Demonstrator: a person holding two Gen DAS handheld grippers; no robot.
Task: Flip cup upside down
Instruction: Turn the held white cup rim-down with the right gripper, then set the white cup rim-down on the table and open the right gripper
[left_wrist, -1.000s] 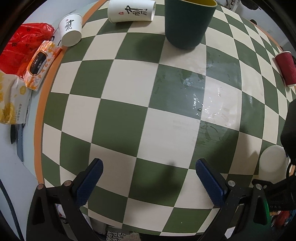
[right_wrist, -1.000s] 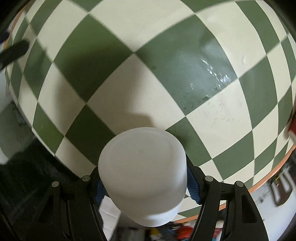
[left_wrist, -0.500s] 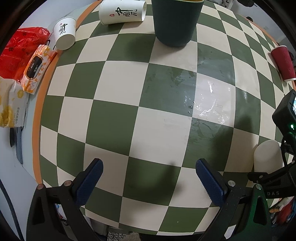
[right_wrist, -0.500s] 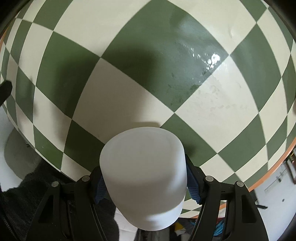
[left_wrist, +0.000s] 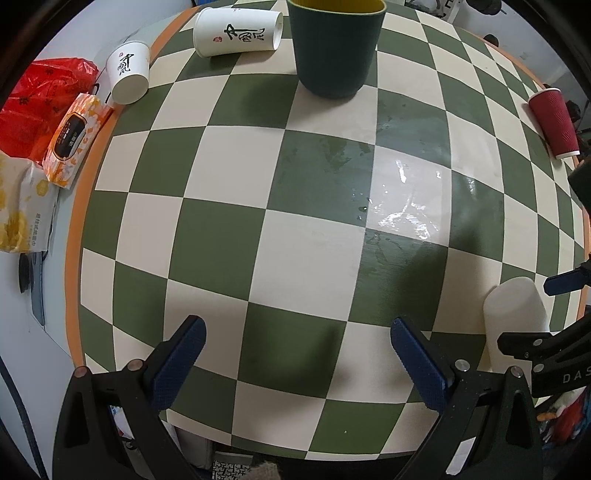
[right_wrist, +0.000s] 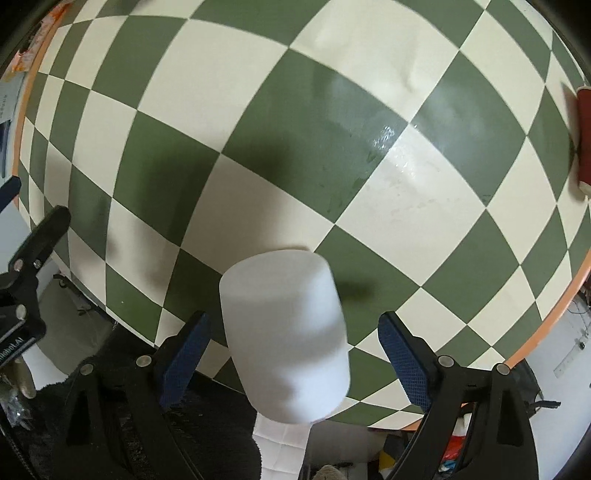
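Note:
A white plastic cup (right_wrist: 286, 332) stands bottom up on the green and cream checkered table (right_wrist: 258, 122), near its front edge. My right gripper (right_wrist: 291, 354) is open, its blue pads apart on either side of the cup and not touching it. The cup also shows in the left wrist view (left_wrist: 515, 314) at the right edge. My left gripper (left_wrist: 295, 354) is open and empty above the table's near edge.
A dark green cup (left_wrist: 334, 46) stands upright at the back. Two white paper cups (left_wrist: 236, 31) (left_wrist: 127, 72) lie at the back left. A red cup (left_wrist: 554, 122) lies at the right edge. Wipes packs (left_wrist: 74, 140) and a red bag (left_wrist: 37, 99) sit left. A wet patch (left_wrist: 402, 203) glints mid-table.
My right gripper has opened and let go of the white cup, which now stands bottom up on the table. The left gripper has barely moved.

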